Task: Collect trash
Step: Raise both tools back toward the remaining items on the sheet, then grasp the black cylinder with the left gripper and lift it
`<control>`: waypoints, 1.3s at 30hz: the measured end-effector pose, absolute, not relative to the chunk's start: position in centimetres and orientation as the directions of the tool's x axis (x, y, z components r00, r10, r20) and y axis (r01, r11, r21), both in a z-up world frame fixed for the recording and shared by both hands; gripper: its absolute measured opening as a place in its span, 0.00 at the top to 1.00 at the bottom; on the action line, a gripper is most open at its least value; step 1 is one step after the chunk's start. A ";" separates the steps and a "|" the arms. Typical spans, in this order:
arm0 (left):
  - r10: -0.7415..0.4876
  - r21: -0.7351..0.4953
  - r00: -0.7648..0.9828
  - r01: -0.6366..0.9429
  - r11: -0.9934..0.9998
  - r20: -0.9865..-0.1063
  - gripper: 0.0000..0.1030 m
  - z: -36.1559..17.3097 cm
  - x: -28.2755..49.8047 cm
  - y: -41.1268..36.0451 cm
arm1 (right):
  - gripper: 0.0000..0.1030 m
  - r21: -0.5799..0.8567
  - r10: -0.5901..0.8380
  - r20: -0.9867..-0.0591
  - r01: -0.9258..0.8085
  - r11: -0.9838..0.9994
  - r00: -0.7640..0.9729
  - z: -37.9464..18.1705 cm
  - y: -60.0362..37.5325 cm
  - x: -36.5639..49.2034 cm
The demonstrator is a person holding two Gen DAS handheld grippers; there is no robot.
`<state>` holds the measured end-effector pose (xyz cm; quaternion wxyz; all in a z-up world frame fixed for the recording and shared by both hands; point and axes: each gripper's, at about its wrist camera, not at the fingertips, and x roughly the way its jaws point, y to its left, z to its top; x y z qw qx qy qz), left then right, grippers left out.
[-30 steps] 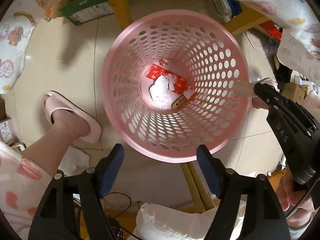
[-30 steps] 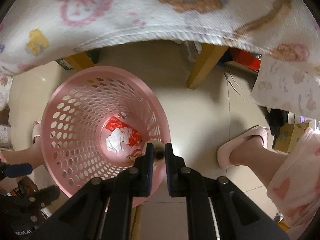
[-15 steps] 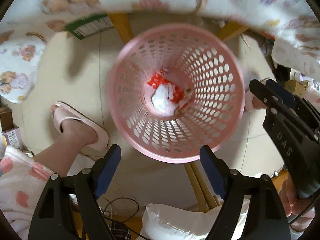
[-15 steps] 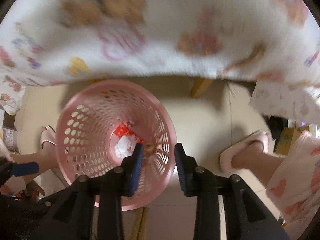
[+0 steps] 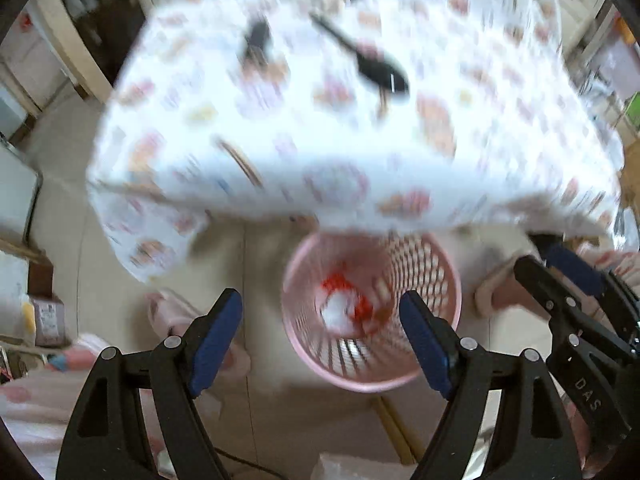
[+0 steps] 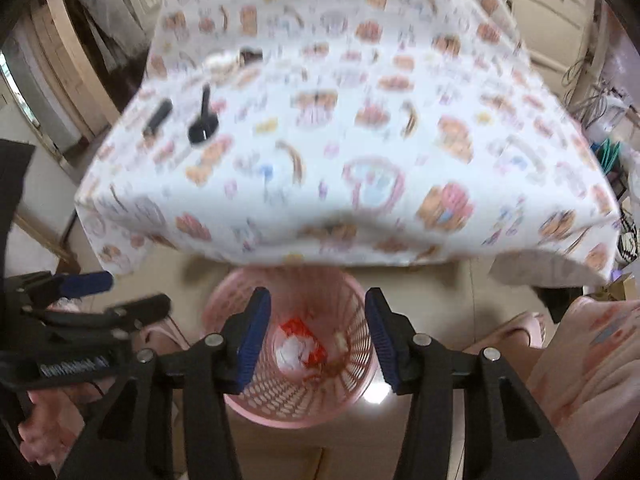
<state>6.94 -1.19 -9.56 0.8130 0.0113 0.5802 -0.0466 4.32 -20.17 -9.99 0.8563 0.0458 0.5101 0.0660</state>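
A: How do the grippers stand?
B: Left gripper (image 5: 320, 334) points steeply down, jaws wide apart, nothing between them
A: And the right?
B: Right gripper (image 6: 316, 340) also tilts down, jaws opening, empty

A table draped in a white cartoon-printed cloth (image 6: 360, 140) is seen, blurred. Two black objects (image 6: 202, 122) are laid on it. Beige floor tiles (image 5: 260, 272) are visible below.
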 end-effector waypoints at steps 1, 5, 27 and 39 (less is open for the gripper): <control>-0.073 -0.045 0.352 0.086 0.995 -0.933 0.23 -8.7 6.9 -0.8 | 0.52 0.152 0.164 -0.857 -0.065 0.986 0.488 -9.6 -20.4 4.2; -0.086 -0.066 0.467 0.059 0.996 -0.880 0.23 -5.8 6.6 1.2 | 0.40 0.173 0.184 -0.807 -0.074 0.982 0.562 -7.9 -20.9 4.1; 0.011 -0.005 0.671 -0.022 1.000 -0.742 0.03 -1.4 6.3 4.5 | 0.18 0.120 0.157 -0.693 -0.103 0.987 0.704 -4.0 -20.7 3.2; -0.035 -0.020 0.661 0.030 0.999 -0.749 0.01 1.8 11.4 4.5 | 0.17 0.065 0.126 -0.668 -0.111 0.992 0.734 -3.6 -20.8 3.4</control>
